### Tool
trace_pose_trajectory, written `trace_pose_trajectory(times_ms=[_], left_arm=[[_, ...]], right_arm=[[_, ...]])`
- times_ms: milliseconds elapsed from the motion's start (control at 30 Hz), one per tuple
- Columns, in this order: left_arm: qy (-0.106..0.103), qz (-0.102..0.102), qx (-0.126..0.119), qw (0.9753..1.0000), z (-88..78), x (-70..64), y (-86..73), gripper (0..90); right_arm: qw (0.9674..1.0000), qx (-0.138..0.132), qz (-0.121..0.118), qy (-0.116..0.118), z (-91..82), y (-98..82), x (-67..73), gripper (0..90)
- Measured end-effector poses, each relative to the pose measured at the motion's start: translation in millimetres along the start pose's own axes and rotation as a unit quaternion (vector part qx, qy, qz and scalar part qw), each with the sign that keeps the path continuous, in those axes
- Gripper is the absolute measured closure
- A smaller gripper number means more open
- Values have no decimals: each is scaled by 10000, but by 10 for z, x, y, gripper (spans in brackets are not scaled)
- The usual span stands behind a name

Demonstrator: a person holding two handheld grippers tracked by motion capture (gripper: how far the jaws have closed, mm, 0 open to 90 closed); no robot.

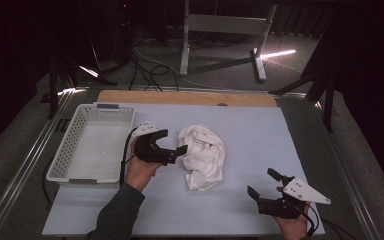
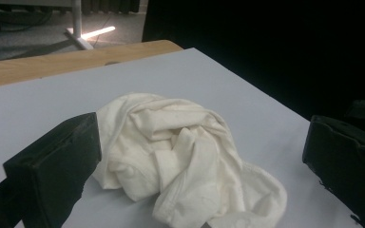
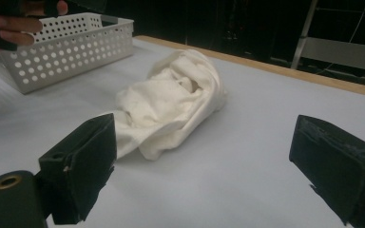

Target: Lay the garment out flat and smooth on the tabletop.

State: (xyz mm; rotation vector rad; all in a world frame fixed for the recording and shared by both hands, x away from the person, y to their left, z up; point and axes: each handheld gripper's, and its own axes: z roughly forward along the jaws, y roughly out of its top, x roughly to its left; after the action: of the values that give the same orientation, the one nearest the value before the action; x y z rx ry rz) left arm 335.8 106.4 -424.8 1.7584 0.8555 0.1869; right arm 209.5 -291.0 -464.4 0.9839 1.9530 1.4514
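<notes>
A crumpled white cloth (image 1: 203, 155) lies in a heap near the middle of the pale mat (image 1: 260, 135). My left gripper (image 1: 171, 141) is just to the left of it, pointing at it, jaws wide open. In the left gripper view the cloth (image 2: 180, 156) lies between and just beyond the two black jaws, and neither pad presses on it. My right gripper (image 1: 262, 182) rests near the mat's front right corner, open and empty. In the right gripper view the cloth (image 3: 171, 99) is some way ahead of its spread jaws.
An empty white perforated basket (image 1: 92, 145) stands at the mat's left side, right beside the left hand; it is the basket (image 3: 62, 47) at the far left of the right gripper view. A wooden strip (image 1: 190, 97) runs along the table's far edge. Beyond are a metal stand (image 1: 220, 30) and floor cables.
</notes>
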Motion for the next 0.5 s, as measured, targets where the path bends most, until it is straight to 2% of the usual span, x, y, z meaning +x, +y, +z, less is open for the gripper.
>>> trace_pose_trajectory(times_ms=[200, 267, 300, 400, 500], left_arm=[[72, 124, -79, 9999, -97, -26, -26, 3], [121, 249, -82, 9996, -119, -26, -13, 3], [130, 257, -106, 9995, -130, -24, -6, 3], [117, 259, -182, 9994, -165, -12, 10, 2], [157, 280, -153, 9994, -196, -14, 25, 3]], right_arm=[[9998, -87, 80, 145, 72, 65, 44, 85], [9998, -54, 52, 187, 117, 88, 67, 85], [9998, -54, 52, 187, 117, 88, 67, 85], [9993, 59, 69, 376, 222, 118, 93, 85], [9986, 139, -46, 507, 337, 160, 153, 85]])
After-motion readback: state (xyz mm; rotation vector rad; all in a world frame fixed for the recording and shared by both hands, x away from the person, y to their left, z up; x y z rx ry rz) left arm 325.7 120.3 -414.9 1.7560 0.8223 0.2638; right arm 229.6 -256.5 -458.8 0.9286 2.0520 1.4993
